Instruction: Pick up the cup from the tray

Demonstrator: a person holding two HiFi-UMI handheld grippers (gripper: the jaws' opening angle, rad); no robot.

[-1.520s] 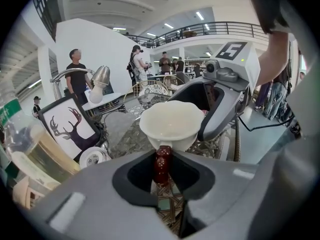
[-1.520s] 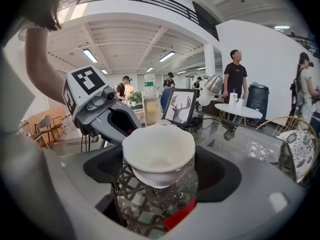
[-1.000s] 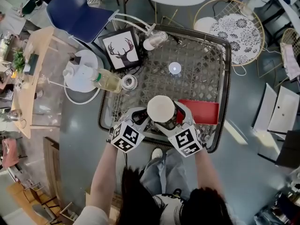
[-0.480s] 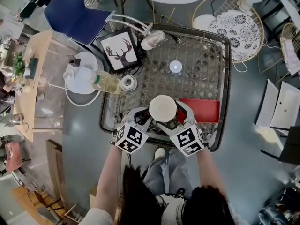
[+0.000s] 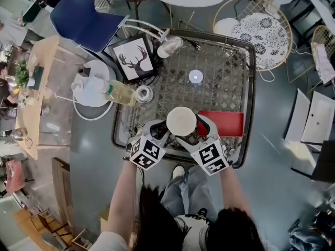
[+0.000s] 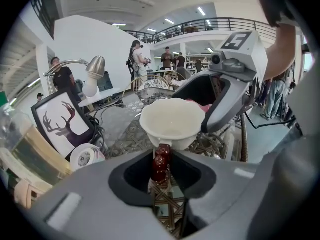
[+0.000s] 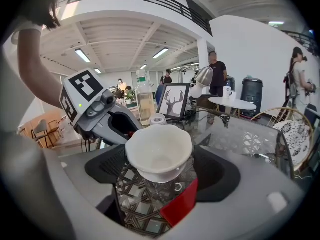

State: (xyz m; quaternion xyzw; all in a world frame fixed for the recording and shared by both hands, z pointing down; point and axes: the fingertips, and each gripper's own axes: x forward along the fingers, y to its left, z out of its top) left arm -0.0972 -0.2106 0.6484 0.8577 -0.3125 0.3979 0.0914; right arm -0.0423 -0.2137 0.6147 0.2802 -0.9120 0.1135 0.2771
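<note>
— Where's the cup (image 5: 181, 121) from where you stand?

— Near the front of the bench (image 5: 220, 88), between the person's two hands. It's a white bowl-shaped cup with a wavy rim, open side up and empty inside. From above it overlaps the left end of the red tray (image 5: 225, 124).

— Is it off the tray?

— Hard to say. The right gripper view shows woven bench top under the bowl and a corner of the tray just beside it. I can't tell whether its foot is touching anything.

— What are the tongs doing?

— The left tongs (image 6: 161, 168) are pinched nearly together on a dark red beaded handle (image 6: 160, 156), which hangs just under the bowl on that side. The right tongs (image 7: 159, 166) stand wide, with the bowl filling the space between the two dark pads. Both pads look pressed against its sides, so I'd call that a grip on the cup.

— Anything else on the bench?

— Well apart from the cup, at the far left corner, a framed deer picture (image 5: 136, 56) leans upright. A small lamp (image 5: 170, 46) sits beside it. A bottle (image 5: 118, 90) of pale liquid lies at the left edge.
</note>
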